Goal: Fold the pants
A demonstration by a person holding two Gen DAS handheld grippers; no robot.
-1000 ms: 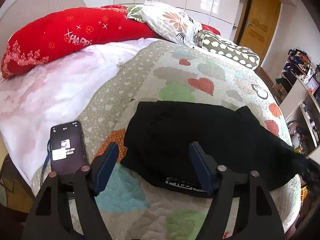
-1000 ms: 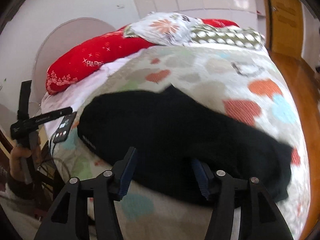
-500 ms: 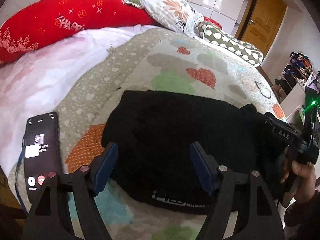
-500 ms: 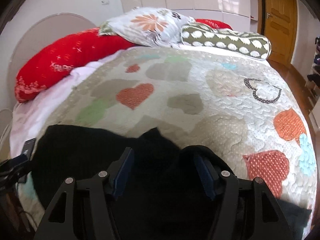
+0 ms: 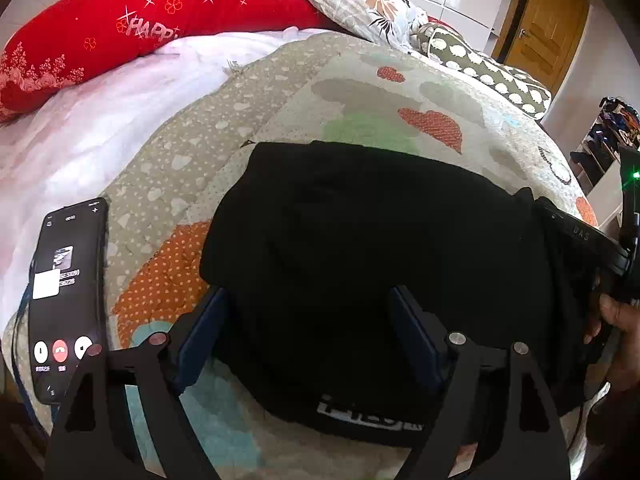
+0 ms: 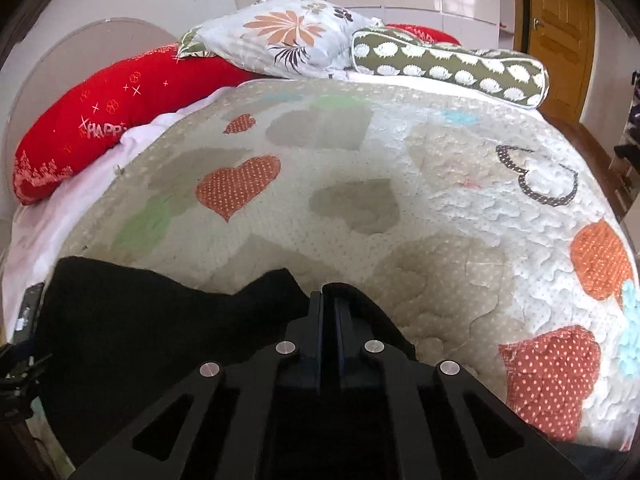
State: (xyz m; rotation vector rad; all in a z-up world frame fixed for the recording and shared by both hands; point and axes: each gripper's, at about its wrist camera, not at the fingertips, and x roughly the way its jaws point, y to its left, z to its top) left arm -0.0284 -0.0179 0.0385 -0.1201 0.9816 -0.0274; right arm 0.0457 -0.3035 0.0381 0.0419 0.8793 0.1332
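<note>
Since a second ago we have swung our right gripper (image 6: 329,300) across to the pants' (image 5: 380,260) far edge, and its jaws have just snapped together, pinching black cloth low in its view. Our left gripper (image 5: 308,332) has sunk toward the waistband, jaws spreading wider, cloth between but unpressed. We judge one end is secured for the fold. One pair of pants lies on the heart quilt (image 6: 400,200) at lower centre; we count one phone (image 5: 68,300) at lower left and three pillows at top.
</note>
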